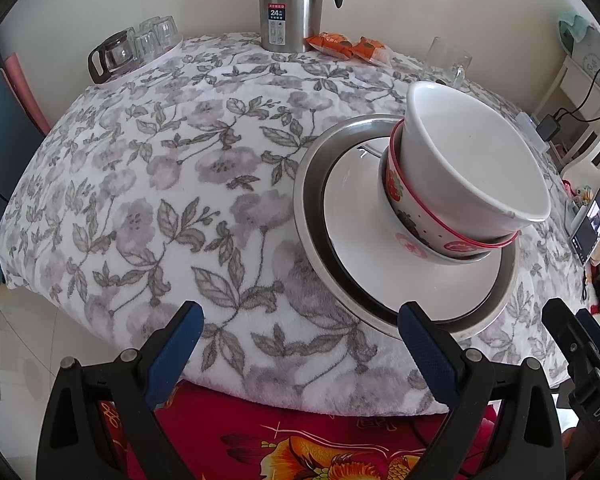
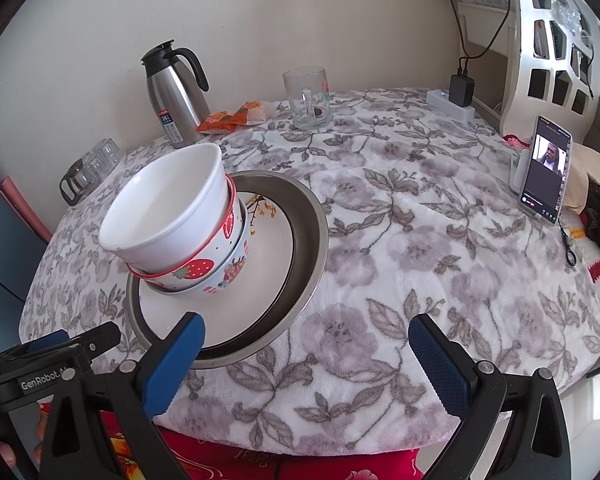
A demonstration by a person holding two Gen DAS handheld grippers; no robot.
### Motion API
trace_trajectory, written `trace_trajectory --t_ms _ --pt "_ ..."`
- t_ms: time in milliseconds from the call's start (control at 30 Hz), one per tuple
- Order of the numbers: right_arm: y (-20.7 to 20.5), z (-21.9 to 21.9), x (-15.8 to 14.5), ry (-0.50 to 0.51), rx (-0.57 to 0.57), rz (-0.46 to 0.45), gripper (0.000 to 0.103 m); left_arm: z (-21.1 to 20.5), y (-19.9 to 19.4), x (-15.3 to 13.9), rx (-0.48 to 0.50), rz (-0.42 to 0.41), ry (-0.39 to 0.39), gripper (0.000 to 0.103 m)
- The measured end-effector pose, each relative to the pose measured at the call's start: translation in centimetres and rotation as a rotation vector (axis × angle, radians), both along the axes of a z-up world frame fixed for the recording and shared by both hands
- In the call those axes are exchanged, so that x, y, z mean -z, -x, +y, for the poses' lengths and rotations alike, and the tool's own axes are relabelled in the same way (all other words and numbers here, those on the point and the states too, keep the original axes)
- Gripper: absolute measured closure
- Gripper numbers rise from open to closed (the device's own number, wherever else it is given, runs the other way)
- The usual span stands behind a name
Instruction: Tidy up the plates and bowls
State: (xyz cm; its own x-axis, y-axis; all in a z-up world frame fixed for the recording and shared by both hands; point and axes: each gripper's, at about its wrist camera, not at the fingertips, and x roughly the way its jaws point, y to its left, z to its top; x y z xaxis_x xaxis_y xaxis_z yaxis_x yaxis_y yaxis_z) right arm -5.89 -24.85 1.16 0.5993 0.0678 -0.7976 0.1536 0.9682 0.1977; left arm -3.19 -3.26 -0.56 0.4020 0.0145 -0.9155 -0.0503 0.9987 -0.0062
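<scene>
A stack stands on the floral tablecloth: a steel basin (image 1: 312, 184) (image 2: 308, 216) holds a white plate (image 1: 364, 248) (image 2: 268, 256). On the plate sit nested bowls: a patterned bowl at the bottom (image 2: 236, 268), a strawberry bowl with a red rim (image 1: 396, 188) (image 2: 204, 266), and a plain white bowl (image 1: 472, 160) (image 2: 168, 208) on top, tilted. My left gripper (image 1: 300, 320) is open and empty at the near table edge, left of the stack. My right gripper (image 2: 306, 332) is open and empty, right of the stack.
A steel thermos jug (image 1: 290, 4) (image 2: 172, 100), orange snack packets (image 1: 348, 46) (image 2: 236, 118) and a glass mug (image 1: 448, 62) (image 2: 308, 98) stand at the back. Small glasses and a glass pot (image 1: 132, 48) (image 2: 88, 168) sit at the left. A phone on a stand (image 2: 544, 172) is on the right.
</scene>
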Motion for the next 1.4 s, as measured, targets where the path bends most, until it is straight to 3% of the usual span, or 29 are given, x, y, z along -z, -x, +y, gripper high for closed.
trace_trajectory --t_ms 1400 --pt "-0.14 0.27 0.2 0.004 -0.011 0.01 0.0 -0.18 0.1 0.08 -0.002 0.009 0.008 0.005"
